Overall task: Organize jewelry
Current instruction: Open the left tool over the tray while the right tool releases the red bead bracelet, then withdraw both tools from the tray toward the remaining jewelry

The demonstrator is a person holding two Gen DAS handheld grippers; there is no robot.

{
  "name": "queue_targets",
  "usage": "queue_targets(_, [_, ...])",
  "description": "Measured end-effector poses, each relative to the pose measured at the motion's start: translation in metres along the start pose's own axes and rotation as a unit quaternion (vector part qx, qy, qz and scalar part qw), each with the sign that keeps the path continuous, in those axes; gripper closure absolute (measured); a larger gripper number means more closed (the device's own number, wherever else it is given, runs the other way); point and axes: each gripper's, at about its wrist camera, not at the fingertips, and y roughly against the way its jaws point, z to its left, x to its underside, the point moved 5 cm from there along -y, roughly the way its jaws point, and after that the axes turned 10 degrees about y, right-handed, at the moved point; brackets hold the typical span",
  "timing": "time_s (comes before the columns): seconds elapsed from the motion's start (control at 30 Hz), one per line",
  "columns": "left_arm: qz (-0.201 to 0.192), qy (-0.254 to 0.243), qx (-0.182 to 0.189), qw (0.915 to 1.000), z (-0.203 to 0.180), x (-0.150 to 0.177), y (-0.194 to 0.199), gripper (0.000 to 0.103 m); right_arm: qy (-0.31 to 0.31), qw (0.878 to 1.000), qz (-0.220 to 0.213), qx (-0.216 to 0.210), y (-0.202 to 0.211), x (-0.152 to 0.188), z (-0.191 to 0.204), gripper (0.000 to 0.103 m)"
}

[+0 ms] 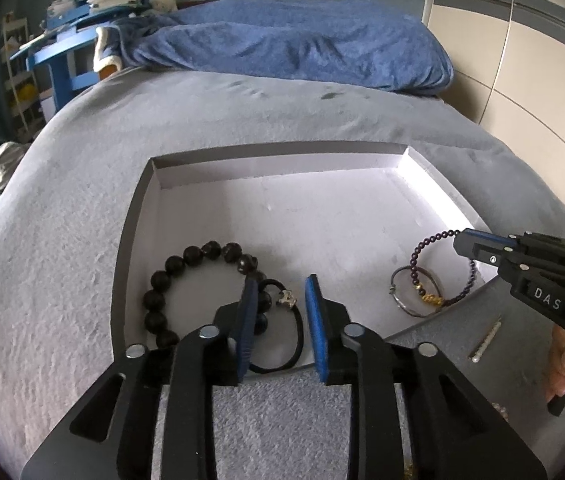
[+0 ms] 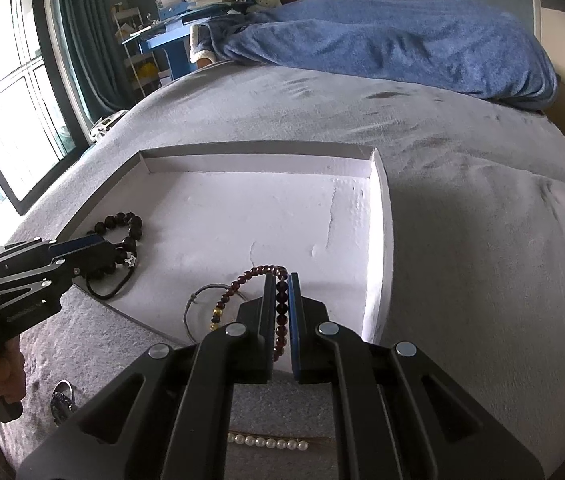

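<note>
Garnet bracelet point(image 2: 281, 312) between right tool point(image 2: 282, 280) pads.

Glossy dark-red beads point(image 2: 281, 312), matt white paperboard tray point(image 2: 378, 216), fuzzy grey cloth bedcover point(image 2: 482, 280).

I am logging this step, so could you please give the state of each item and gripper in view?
Left gripper: open, over the hair tie.
Right gripper: shut on the garnet bead bracelet.
Black bead bracelet: lying in the tray.
Black hair tie: lying in the tray.
Thin bangle: lying in the tray.
Pearl strand: on the bedspread, outside the tray.
</note>
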Motion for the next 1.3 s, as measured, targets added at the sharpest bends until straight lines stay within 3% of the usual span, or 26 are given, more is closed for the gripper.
queue_targets(0.07, [-0.005, -0.003, 0.000, 1.0000, 0.000, 0.000, 0.003, 0.064, 0.002, 1.000, 0.000, 0.001, 0.000, -0.001, 0.000, 0.095])
queue_targets(0.1, [-0.006, -0.003, 0.000, 1.0000, -0.001, -0.001, 0.003, 0.063, 0.002, 1.000, 0.000, 0.001, 0.001, 0.000, 0.000, 0.092])
queue_targets(0.17, [-0.010, -0.005, -0.002, 0.9999, -0.002, -0.001, 0.005, 0.047, 0.001, 1.000, -0.002, 0.001, 0.002, 0.000, 0.000, 0.082])
queue_targets(0.27, [-0.020, -0.014, -0.003, 0.9997, -0.005, -0.002, 0.009, 0.032, 0.003, 1.000, -0.008, 0.002, 0.006, -0.002, 0.000, 0.069])
queue_targets(0.33, [-0.025, -0.022, -0.007, 0.9994, -0.008, -0.002, 0.010, 0.028, 0.002, 1.000, -0.014, 0.003, 0.009, -0.004, -0.001, 0.061])
queue_targets(0.83, [-0.042, -0.040, -0.010, 0.9982, -0.015, 0.006, 0.034, 0.024, -0.019, 0.999, -0.043, 0.010, 0.043, 0.000, -0.005, 0.049])
queue_targets(1.3, [-0.054, -0.048, -0.013, 0.9973, -0.013, 0.029, 0.075, 0.023, -0.052, 0.997, -0.056, -0.001, 0.080, 0.025, 0.006, 0.044])
